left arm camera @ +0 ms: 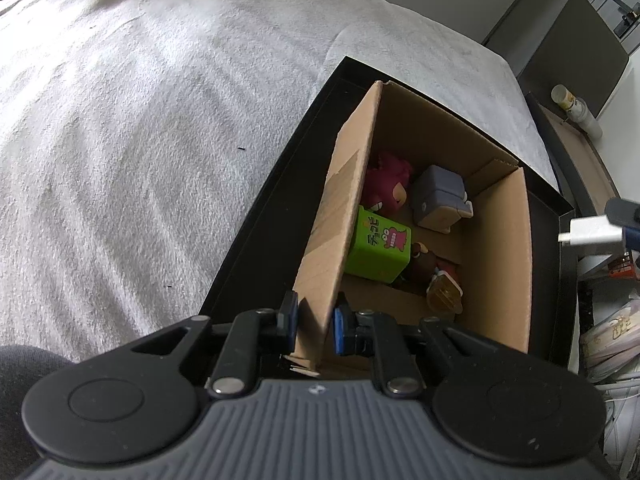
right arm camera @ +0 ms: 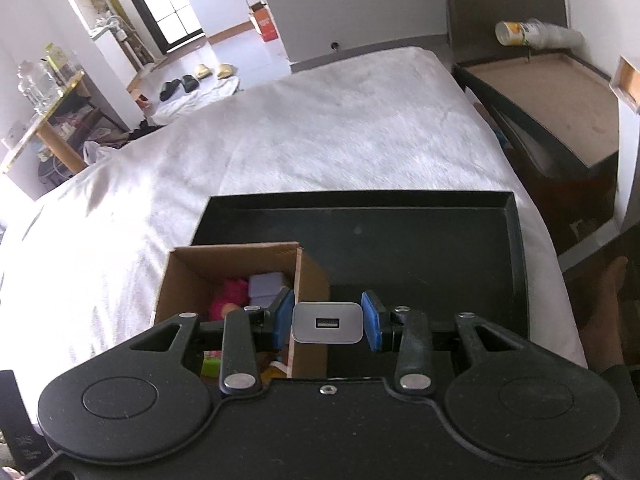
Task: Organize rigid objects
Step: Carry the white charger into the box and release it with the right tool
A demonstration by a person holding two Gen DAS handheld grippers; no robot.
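A cardboard box (left arm camera: pixel 504 240) stands in a black tray (left arm camera: pixel 280 208) on a bed. Inside lie a green block toy (left arm camera: pixel 378 250), a pink plush figure (left arm camera: pixel 388 184), a grey block toy (left arm camera: pixel 438 198) and a brown figure (left arm camera: pixel 438 280). My left gripper (left arm camera: pixel 314 324) is shut on the box's left wall, one finger on each side. My right gripper (right arm camera: pixel 327 322) is shut on a white USB charger (right arm camera: pixel 327 323), held above the tray (right arm camera: pixel 420 248) just right of the box (right arm camera: pixel 240 264). The charger also shows at the right edge of the left wrist view (left arm camera: pixel 590 234).
The grey-white bedspread (right arm camera: pixel 320 128) spreads around the tray. A dark bedside cabinet (right arm camera: pixel 560 120) with a can (right arm camera: pixel 516 34) stands at the right. A shelf with bottles (right arm camera: pixel 44 92) and slippers (right arm camera: pixel 184 84) on the floor lie beyond the bed.
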